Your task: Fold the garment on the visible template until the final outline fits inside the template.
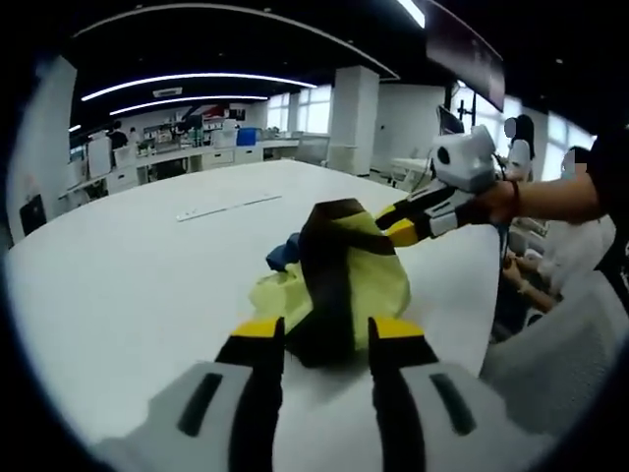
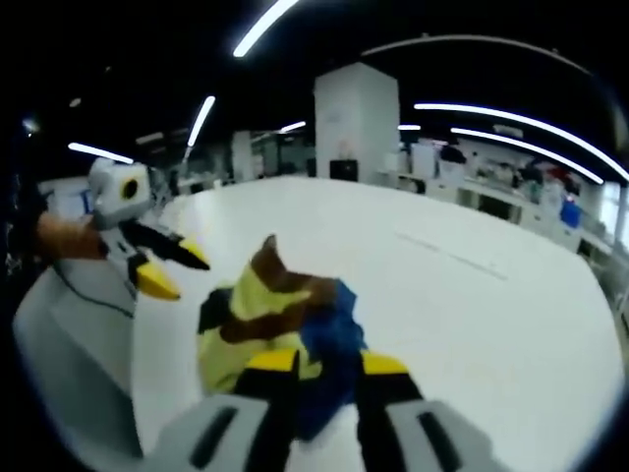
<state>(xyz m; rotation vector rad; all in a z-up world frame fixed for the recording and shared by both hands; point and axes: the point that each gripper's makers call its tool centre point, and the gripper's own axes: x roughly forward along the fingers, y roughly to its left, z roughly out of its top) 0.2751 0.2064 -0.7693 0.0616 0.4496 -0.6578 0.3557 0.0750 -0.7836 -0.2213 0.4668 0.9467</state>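
The crumpled garment (image 1: 329, 285) lies straight ahead between my left gripper (image 1: 327, 344) and right gripper (image 2: 324, 379), both with jaws apart and each touching its own side of the heap.

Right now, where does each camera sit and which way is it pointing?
Left gripper view: rides the left gripper, looking across the white table at the crumpled yellow, brown and blue garment; a person's hand holds the right gripper.
Right gripper view: rides the right gripper, jaws at the garment; the left gripper shows at left.
Shared: the garment, the table, each other's gripper.
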